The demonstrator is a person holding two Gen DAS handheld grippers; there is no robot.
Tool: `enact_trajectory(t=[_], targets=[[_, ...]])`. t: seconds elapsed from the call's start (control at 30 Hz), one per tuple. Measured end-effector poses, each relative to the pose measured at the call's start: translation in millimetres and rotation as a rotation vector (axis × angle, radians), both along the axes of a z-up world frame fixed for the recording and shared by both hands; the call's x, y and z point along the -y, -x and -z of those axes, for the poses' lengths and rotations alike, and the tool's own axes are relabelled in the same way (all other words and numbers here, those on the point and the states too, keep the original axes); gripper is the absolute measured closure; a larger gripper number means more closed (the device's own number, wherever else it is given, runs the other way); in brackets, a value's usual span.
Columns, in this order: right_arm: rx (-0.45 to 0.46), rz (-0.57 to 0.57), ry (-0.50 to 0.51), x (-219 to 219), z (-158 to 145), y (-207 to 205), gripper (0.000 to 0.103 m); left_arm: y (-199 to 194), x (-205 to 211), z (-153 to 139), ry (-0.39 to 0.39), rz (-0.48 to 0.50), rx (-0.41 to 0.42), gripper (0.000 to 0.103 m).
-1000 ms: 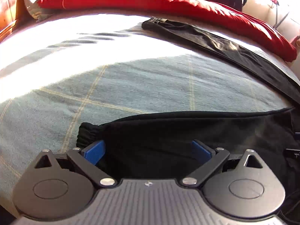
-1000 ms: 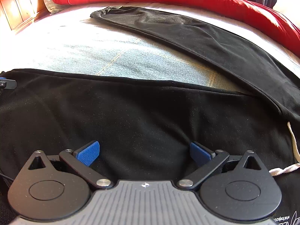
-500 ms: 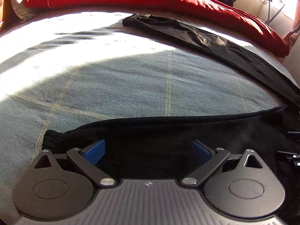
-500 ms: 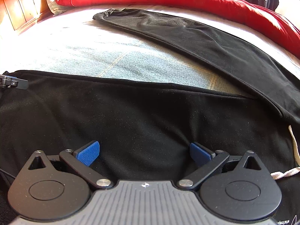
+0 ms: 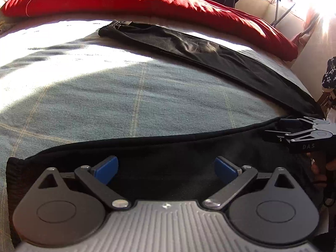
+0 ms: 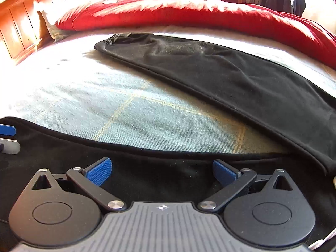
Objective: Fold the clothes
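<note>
Two black trouser legs are lying spread in a V across the checked bedspread, and in the left wrist view the left gripper is hovering with its blue pads wide apart and empty over the near leg, whose ribbed cuff is sitting at about 9 o'clock. The far leg is running from 12 o'clock down to 3 o'clock, where the right gripper is showing side-on. A red duvet is bunched beyond it. In the right wrist view, the right gripper is likewise standing wide and holding nothing above the near leg, nearer the seat, with the far leg sweeping from 11 o'clock to 3 o'clock and a wooden headboard at 10 o'clock. The step in hand is probably pinching the near leg to carry it onto the far one; doing it well likely means both grippers taking the near hem edge through both cloth layers, lifting together, and laying seam on seam without dragging the bedspread.
</note>
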State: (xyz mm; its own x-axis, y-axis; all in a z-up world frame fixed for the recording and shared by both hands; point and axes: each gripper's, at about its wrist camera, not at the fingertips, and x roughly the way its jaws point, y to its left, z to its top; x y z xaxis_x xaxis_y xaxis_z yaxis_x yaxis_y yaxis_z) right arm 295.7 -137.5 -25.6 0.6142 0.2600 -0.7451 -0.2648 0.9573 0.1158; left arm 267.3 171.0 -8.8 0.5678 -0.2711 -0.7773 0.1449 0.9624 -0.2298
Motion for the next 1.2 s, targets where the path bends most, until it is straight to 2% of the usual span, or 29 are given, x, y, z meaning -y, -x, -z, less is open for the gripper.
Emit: enact_trajectory(t=[0.07,0.13,0.23,0.37,0.47,0.63,0.7,0.83,0.9,0.97,1.03,1.13,1.2], targets=[[0.030,0.010,-0.034,7.3,-11.6,9.1,0.000,-4.4,6.4,-5.1,0.005,0.019,0.019,0.005],[0.063,0.059,-0.021,24.0,-22.3,24.5,0.000,-9.1,14.3,-7.3,0.008,0.047,0.030,0.005],[0.106,0.200,0.018,63.9,-32.1,52.7,0.000,-16.2,29.0,-6.9,0.016,0.096,0.035,0.005],[0.068,0.437,0.041,127.6,-22.2,87.9,0.000,-23.6,50.3,-3.9,0.033,0.160,0.031,0.005],[0.008,0.549,0.049,155.7,-4.3,108.7,0.000,-26.3,65.4,-4.1,0.040,0.203,0.035,0.005],[-0.030,0.593,0.079,161.5,29.9,117.7,0.000,-30.0,82.0,-3.0,0.034,0.249,0.025,0.005],[-0.027,0.599,0.093,158.9,29.1,117.5,0.000,-30.0,86.3,-3.2,0.035,0.262,0.022,0.005],[0.008,0.585,0.016,163.0,9.8,127.9,0.000,-31.4,94.5,-4.8,0.034,0.287,0.020,0.005],[0.028,0.552,0.039,158.3,4.7,132.2,0.000,-33.9,99.6,-6.2,0.039,0.302,0.023,0.005],[-0.004,0.543,0.070,155.5,11.4,131.2,0.000,-36.3,107.7,-8.2,0.050,0.328,0.025,0.005],[-0.039,0.559,0.091,154.4,19.6,130.2,0.000,-39.5,118.1,-11.2,0.067,0.373,0.030,0.005],[0.023,0.552,0.027,152.9,8.7,139.6,0.000,-46.0,136.5,-18.2,0.112,0.468,0.025,0.005],[0.048,0.554,0.033,152.4,1.2,142.2,0.000,-51.7,152.4,-23.5,0.153,0.539,0.014,0.005]])
